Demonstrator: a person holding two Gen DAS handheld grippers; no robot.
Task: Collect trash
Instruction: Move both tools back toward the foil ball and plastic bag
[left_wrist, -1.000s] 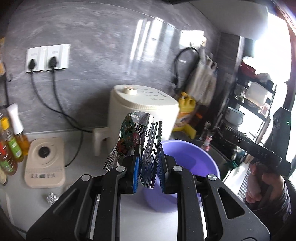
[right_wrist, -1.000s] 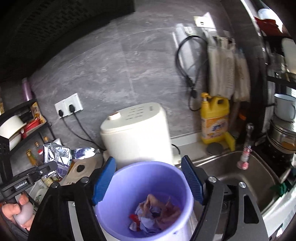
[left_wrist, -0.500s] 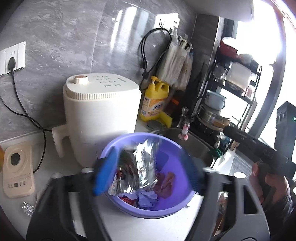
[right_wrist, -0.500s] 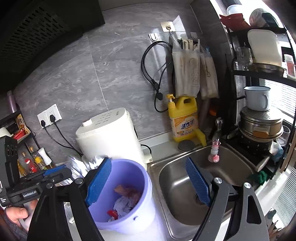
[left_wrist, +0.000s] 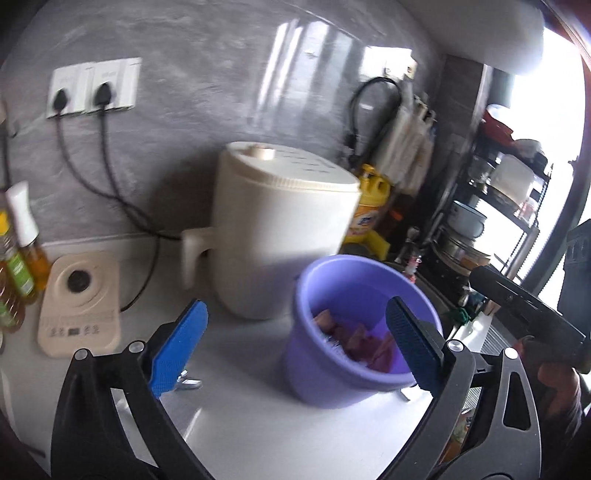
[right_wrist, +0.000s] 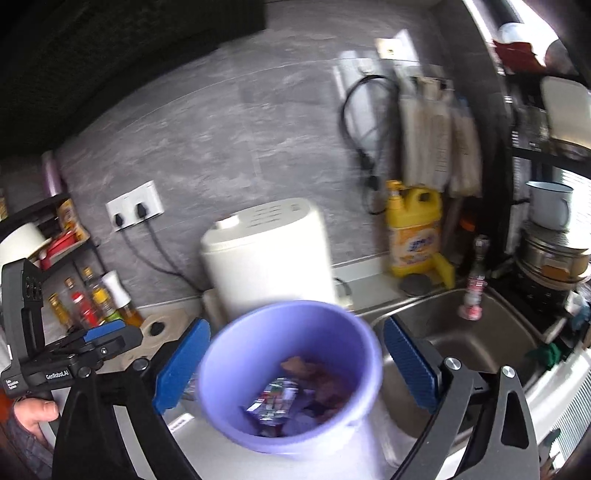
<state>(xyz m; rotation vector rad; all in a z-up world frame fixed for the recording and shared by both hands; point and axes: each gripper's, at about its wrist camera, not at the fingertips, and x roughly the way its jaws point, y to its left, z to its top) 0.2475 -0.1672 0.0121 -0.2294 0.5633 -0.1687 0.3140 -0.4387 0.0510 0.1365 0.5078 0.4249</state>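
Note:
A purple plastic bucket (left_wrist: 317, 369) stands on the white counter; it also shows in the right wrist view (right_wrist: 236, 417). Crumpled trash (left_wrist: 351, 341) lies inside it, with a foil snack wrapper (right_wrist: 273, 402) on top. My left gripper (left_wrist: 295, 350) is open and empty, just left of and in front of the bucket. My right gripper (right_wrist: 293, 369) is open and empty, its jaws either side of the bucket's rim from above. A small foil scrap (left_wrist: 188, 382) lies on the counter by my left fingertip.
A cream appliance (left_wrist: 280, 229) stands behind the bucket. A cream scale (left_wrist: 79, 301) and oil bottles (left_wrist: 22, 254) are at the left. A steel sink (right_wrist: 469, 339), yellow detergent jug (right_wrist: 415, 229) and a dish rack (right_wrist: 550, 236) are at the right.
My left gripper opened and let the foil wrapper fall into the bucket, then drew back to the left. My right gripper moved back over the bucket.

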